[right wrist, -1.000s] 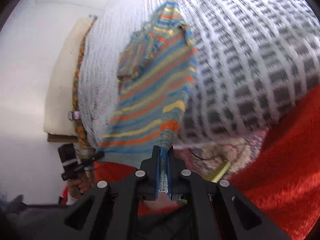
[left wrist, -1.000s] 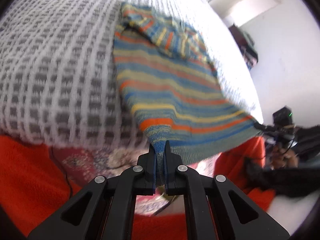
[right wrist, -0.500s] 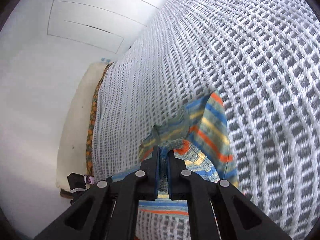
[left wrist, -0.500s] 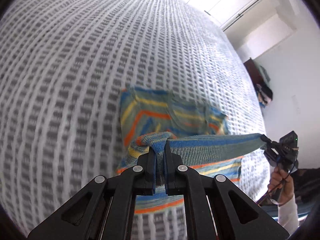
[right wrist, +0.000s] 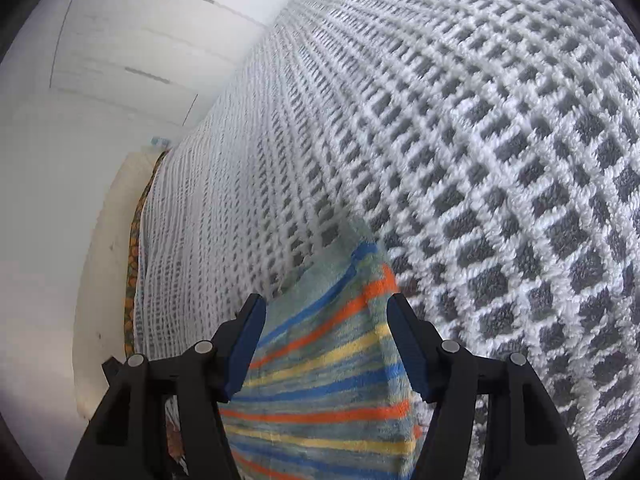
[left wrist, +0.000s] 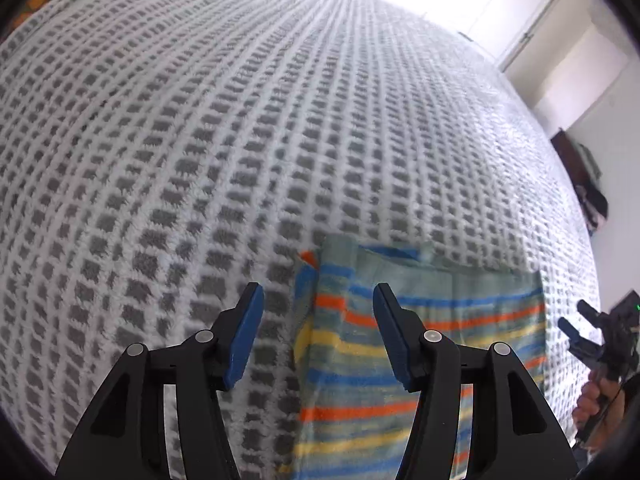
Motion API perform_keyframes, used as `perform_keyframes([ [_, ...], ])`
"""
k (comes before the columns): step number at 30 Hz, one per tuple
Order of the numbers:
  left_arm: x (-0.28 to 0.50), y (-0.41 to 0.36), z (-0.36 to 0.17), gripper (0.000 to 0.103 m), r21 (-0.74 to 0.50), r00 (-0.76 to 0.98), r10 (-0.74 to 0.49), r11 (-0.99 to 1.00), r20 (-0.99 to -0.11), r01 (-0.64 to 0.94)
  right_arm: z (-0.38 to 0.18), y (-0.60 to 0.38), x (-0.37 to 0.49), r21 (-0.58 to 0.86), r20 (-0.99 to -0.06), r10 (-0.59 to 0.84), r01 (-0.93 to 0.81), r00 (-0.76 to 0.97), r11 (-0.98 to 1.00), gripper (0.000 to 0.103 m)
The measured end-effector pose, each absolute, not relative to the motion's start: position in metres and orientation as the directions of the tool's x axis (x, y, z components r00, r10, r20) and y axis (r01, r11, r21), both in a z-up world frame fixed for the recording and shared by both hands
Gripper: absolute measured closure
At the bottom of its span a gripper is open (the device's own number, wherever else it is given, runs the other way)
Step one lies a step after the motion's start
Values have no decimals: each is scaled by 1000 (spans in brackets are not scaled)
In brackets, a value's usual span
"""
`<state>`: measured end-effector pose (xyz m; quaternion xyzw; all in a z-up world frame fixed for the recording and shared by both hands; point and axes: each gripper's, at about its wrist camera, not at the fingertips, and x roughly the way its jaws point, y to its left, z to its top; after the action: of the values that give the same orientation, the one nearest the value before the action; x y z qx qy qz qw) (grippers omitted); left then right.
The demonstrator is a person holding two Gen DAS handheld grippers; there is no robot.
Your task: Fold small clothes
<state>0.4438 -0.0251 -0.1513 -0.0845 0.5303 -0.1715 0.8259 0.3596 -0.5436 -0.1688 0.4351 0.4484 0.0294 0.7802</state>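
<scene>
1. Striped knit garment (left wrist: pixel 424 344) lying flat on the grey-and-white checked bedspread (left wrist: pixel 240 140), at 5 o'clock in the left wrist view, 6 o'clock in the right; top layer doubled over, so a fold looks laid
2. Left gripper (left wrist: pixel 318 334) jaws just opened, spread apart, nothing clamped; garment's left edge below the gap, pads clear of the cloth; opened probably to drop the carried hem
3. Right gripper (right wrist: pixel 326 340) likewise just opened, empty; folded corner at 12 o'clock of the gap, untouched
4. Both pitched downward over adjacent corners, likely to land the hem square
5. Person's hand (left wrist: pixel 596 396) at 4 o'clock, holding the right gripper's handle
</scene>
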Motion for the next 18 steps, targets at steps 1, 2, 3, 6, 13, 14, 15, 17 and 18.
perform_keyframes([
  [1,435,-30,-153,41,-338,369,-402,913,-838,228,-171,-533,359,717,-667,480,316,570,621,39],
  [2,424,-36,-156,38,-354,348,-434,895,-831,271,-174,-523,359,734,-655,528,288,540,616,39],
  [3,412,-47,-161,38,-362,319,-461,874,-828,322,-178,-512,361,749,-644,572,265,508,608,39],
  [6,389,-67,-187,37,-250,269,-372,883,-888,397,-193,-483,366,753,-650,637,241,414,612,39],
  [13,391,25,-201,41,-187,332,-213,976,-919,108,-197,-540,323,555,-806,360,386,470,737,41],
  [14,388,34,-197,40,-213,334,-229,973,-914,85,-191,-548,311,554,-802,348,386,486,738,41],
  [15,382,39,-192,40,-251,336,-265,964,-904,85,-184,-553,300,575,-786,364,375,499,727,41],
  [17,364,34,-181,38,-298,344,-324,946,-881,127,-173,-551,280,634,-746,431,342,508,694,41],
  [18,351,25,-176,38,-315,345,-354,934,-869,167,-170,-547,271,656,-729,461,325,506,681,41],
])
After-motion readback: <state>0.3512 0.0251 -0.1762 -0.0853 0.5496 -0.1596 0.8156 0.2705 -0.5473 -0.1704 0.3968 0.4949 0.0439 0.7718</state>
